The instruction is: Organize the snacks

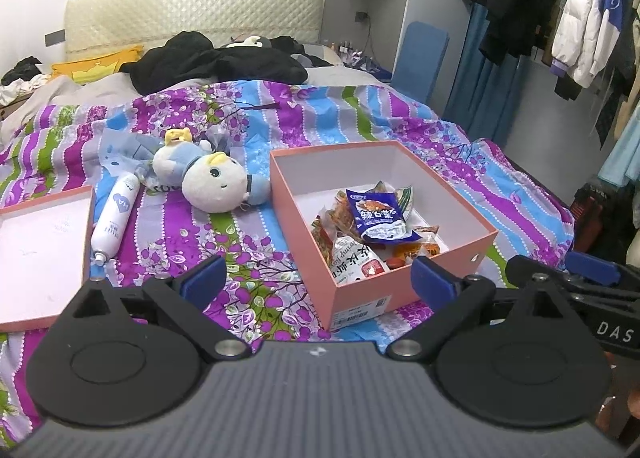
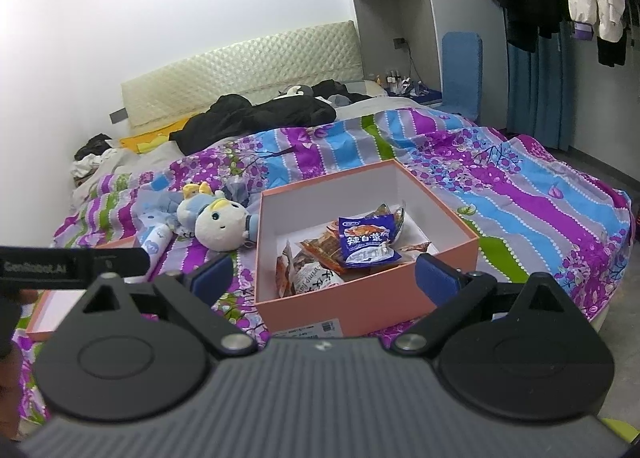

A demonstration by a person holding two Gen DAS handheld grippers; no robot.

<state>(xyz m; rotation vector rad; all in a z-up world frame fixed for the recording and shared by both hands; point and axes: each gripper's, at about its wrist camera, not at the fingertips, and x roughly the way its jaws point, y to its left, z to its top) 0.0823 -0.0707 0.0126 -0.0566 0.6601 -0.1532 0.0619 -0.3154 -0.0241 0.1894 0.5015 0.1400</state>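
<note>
A pink open box (image 1: 404, 294) (image 2: 360, 306) sits on the striped bedspread and holds several snack packets. A blue packet (image 1: 376, 218) (image 2: 366, 244) lies on top, a white packet (image 1: 354, 262) (image 2: 316, 278) at the near side. The box's pink lid (image 1: 40, 254) (image 2: 52, 310) lies upside down to the left. My left gripper (image 1: 318, 278) is open and empty, just before the box's near left side. My right gripper (image 2: 324, 278) is open and empty, hovering at the box's near wall; it also shows at the right edge of the left wrist view (image 1: 576, 270).
A plush doll (image 1: 212, 178) (image 2: 218, 226) and a white spray bottle (image 1: 114, 218) (image 2: 158, 238) lie left of the box. Black clothes (image 1: 216, 58) are piled near the headboard. Hanging clothes (image 1: 580, 10) and a wardrobe stand to the right. The bed's edge (image 2: 612, 290) falls off at right.
</note>
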